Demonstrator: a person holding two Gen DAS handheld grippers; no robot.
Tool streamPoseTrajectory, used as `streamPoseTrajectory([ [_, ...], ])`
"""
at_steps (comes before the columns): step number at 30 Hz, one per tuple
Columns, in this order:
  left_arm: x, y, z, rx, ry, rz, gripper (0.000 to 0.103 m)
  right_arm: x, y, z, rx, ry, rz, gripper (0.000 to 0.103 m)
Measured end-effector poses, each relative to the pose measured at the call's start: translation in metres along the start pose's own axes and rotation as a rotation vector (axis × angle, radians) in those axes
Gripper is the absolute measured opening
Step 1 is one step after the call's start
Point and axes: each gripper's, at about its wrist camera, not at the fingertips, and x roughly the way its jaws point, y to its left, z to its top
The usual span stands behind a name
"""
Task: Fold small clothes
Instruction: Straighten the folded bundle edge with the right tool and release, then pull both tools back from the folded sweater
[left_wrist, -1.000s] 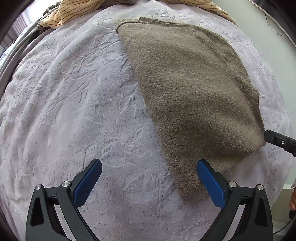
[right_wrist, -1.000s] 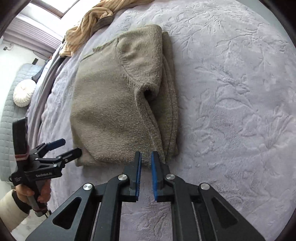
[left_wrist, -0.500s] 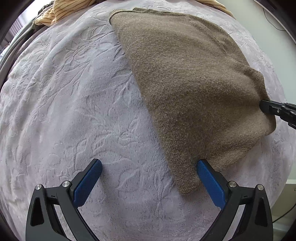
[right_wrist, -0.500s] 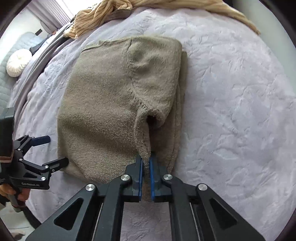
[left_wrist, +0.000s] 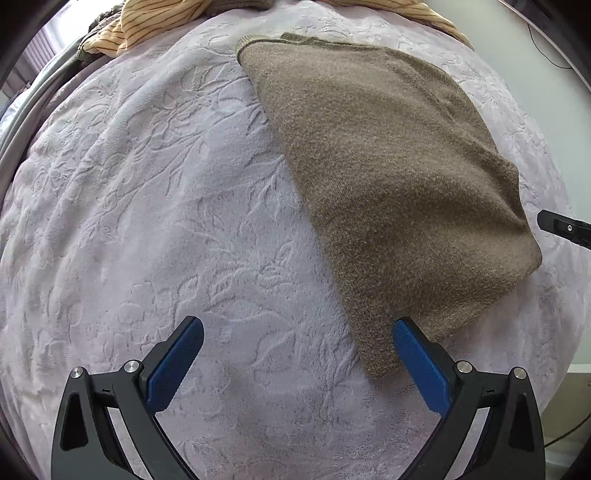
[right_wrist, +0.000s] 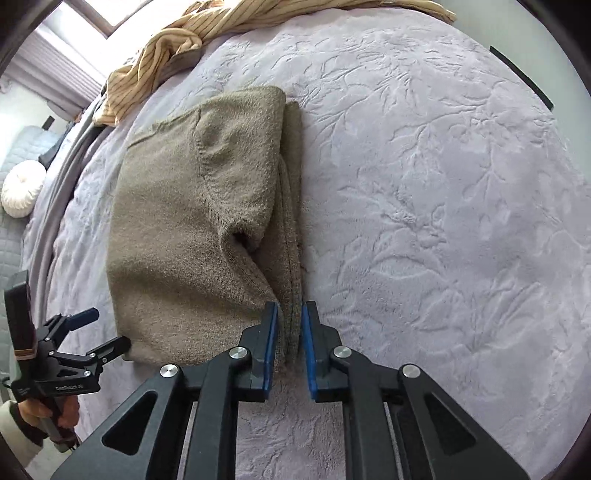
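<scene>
A folded brown knit sweater (left_wrist: 388, 192) lies flat on the pale lilac bedspread (left_wrist: 166, 221). My left gripper (left_wrist: 295, 350) is open wide and empty, its right finger beside the sweater's near corner. In the right wrist view the sweater (right_wrist: 184, 240) lies folded with a sleeve layered along its right edge. My right gripper (right_wrist: 289, 332) has its jaws slightly apart around the sweater's near right corner edge, not pressing it. The left gripper (right_wrist: 99, 332) shows open at the sweater's left corner. The right gripper's fingertip (left_wrist: 561, 227) shows at the far right of the left view.
A striped yellow garment (right_wrist: 177, 48) lies bunched at the far end of the bed, also in the left wrist view (left_wrist: 155, 22). A white round cushion (right_wrist: 22, 188) sits on a grey sofa beyond the bed's left edge. A wall (left_wrist: 535, 74) stands on the right.
My right gripper's jaws were closed on the sweater's corner edge half a second ago and have now parted a little. The left gripper stays open and has drawn back slightly.
</scene>
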Motion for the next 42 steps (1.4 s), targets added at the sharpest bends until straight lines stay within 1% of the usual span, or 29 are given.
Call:
streamPoseTrajectory([
  [2,-0.004,0.003,0.002,-0.016,-0.005,0.007,0.103,-0.010,0.001,0.005,0.005,-0.024,0.026,0.015],
  [5,-0.009,0.005,0.006,-0.042,-0.013,0.005,0.103,-0.014,0.019,0.016,-0.022,-0.053,0.066,0.017],
  [8,-0.011,0.006,0.010,-0.053,-0.016,0.015,0.103,0.000,0.040,0.026,-0.058,-0.046,0.079,0.017],
  [10,-0.006,0.013,0.014,-0.053,-0.013,0.015,0.103,0.006,0.048,0.029,-0.065,-0.036,0.092,0.017],
  [12,-0.004,0.012,0.015,-0.049,-0.009,0.018,0.103,0.011,0.054,0.031,-0.081,-0.030,0.096,0.017],
  [14,-0.005,0.007,0.017,-0.052,-0.005,0.017,0.103,0.017,0.053,0.031,-0.092,-0.018,0.083,0.017],
  [17,-0.001,0.018,0.015,-0.060,0.003,0.017,0.103,0.037,0.042,0.036,-0.062,0.027,0.050,0.017],
  [19,0.002,0.018,0.014,-0.063,0.006,0.019,0.103,0.045,0.030,0.036,-0.018,0.051,0.084,0.017],
  [21,0.003,0.019,0.015,-0.065,0.010,0.017,0.103,0.046,0.024,0.035,0.008,0.050,0.109,0.016],
  [27,0.007,0.024,0.021,-0.070,0.013,0.016,0.103,0.042,0.027,0.034,-0.008,0.058,0.119,0.017],
  [30,0.001,0.029,0.027,-0.088,0.000,0.021,0.103,0.032,0.023,0.033,0.021,0.036,0.158,0.018],
  [33,0.000,0.035,0.037,-0.111,0.018,0.021,0.103,0.021,0.015,0.032,0.061,0.012,0.215,0.031],
  [34,0.002,0.037,0.041,-0.125,0.029,0.019,0.103,0.019,0.012,0.032,0.074,0.007,0.232,0.040],
  [35,0.002,0.039,0.045,-0.140,0.034,0.016,0.103,0.016,0.010,0.033,0.086,0.001,0.234,0.052],
  [36,0.001,0.042,0.050,-0.155,0.029,0.010,0.103,0.013,0.007,0.034,0.092,-0.005,0.217,0.059],
  [37,0.000,0.044,0.053,-0.165,0.020,0.004,0.103,0.010,0.004,0.035,0.096,-0.011,0.218,0.063],
  [40,-0.006,0.051,0.064,-0.197,-0.017,-0.011,0.103,0.003,-0.004,0.042,0.120,-0.019,0.263,0.063],
  [42,-0.006,0.053,0.070,-0.212,-0.025,-0.025,0.103,0.005,-0.010,0.048,0.130,-0.015,0.260,0.063],
])
